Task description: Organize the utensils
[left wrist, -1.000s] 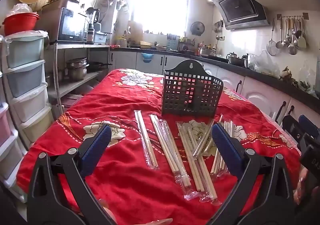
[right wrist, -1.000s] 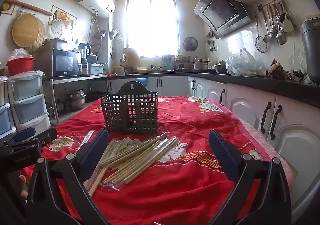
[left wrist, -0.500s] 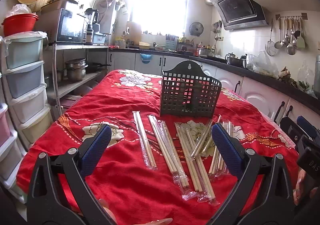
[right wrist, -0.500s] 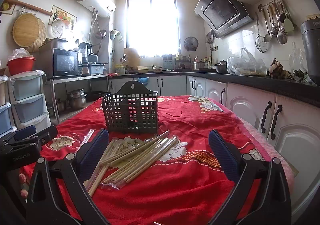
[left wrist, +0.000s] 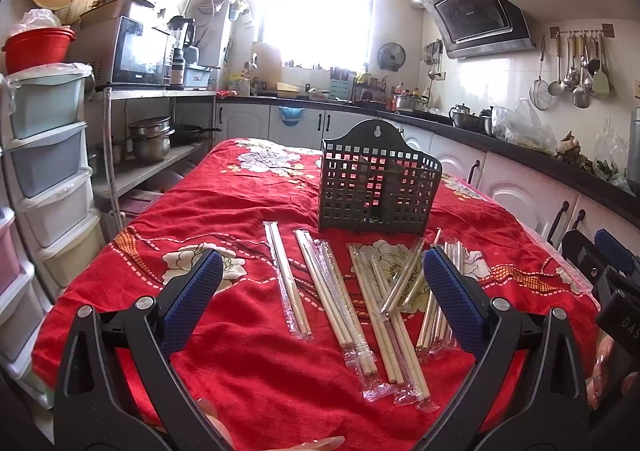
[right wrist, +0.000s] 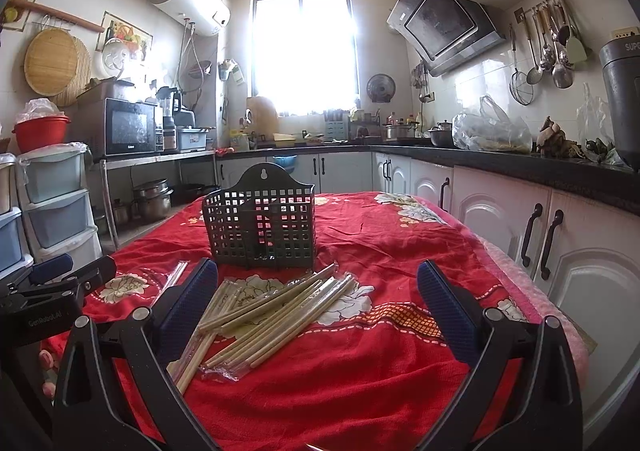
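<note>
We hold our left gripper wide open and empty above the near edge of the worktop, which is covered with a red cloth. Our right gripper is just as wide open and empty. The wrapped chopsticks lie scattered near that edge, and the dark basket stands upright just beyond them, toward the middle.

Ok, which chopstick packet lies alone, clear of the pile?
The leftmost packet in the left wrist view. It lies by itself on the cloth; the others overlap or touch in the pile.
</note>
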Motion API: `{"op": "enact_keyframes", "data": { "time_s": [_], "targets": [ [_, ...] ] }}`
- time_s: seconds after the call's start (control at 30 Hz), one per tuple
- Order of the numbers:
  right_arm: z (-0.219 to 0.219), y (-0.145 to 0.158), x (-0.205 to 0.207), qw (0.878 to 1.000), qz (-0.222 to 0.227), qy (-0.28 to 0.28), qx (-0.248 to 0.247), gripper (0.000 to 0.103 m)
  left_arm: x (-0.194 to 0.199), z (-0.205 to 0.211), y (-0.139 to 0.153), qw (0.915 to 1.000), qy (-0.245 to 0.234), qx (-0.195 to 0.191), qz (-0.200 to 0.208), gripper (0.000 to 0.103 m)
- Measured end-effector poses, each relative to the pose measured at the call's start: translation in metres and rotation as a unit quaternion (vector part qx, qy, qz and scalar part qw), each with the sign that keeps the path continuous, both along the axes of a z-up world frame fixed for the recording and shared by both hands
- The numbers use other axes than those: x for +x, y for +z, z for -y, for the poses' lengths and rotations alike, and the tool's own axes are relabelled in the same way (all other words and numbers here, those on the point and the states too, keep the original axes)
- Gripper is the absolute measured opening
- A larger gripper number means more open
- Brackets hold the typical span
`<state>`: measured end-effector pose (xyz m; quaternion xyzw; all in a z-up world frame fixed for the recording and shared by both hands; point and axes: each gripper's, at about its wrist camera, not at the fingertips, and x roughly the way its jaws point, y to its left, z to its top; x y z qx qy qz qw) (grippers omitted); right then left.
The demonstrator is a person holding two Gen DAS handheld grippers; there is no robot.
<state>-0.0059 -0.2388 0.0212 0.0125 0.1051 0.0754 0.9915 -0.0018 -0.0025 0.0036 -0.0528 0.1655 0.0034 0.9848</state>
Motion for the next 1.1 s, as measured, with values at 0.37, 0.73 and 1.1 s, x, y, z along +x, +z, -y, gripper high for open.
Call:
{"op": "enact_keyframes", "data": {
  "time_s": [0.37,0.73,1.1],
  "targets": [
    [0.002,-0.002,0.001,1.000,-0.002,-0.001,0.001,0.097,0.001,0.003,0.000,1.0000,-0.002,0.000,0.000,0.093],
    [0.002,-0.002,0.003,1.000,-0.004,0.003,0.000,0.097,0.001,0.002,0.000,1.0000,-0.001,-0.001,0.000,0.093],
    [-0.013,-0.003,0.033,0.997,-0.065,0.044,-0.020,0.097,0.015,-0.018,0.001,0.9995,0.006,-0.022,-0.019,0.093]
  ]
}}
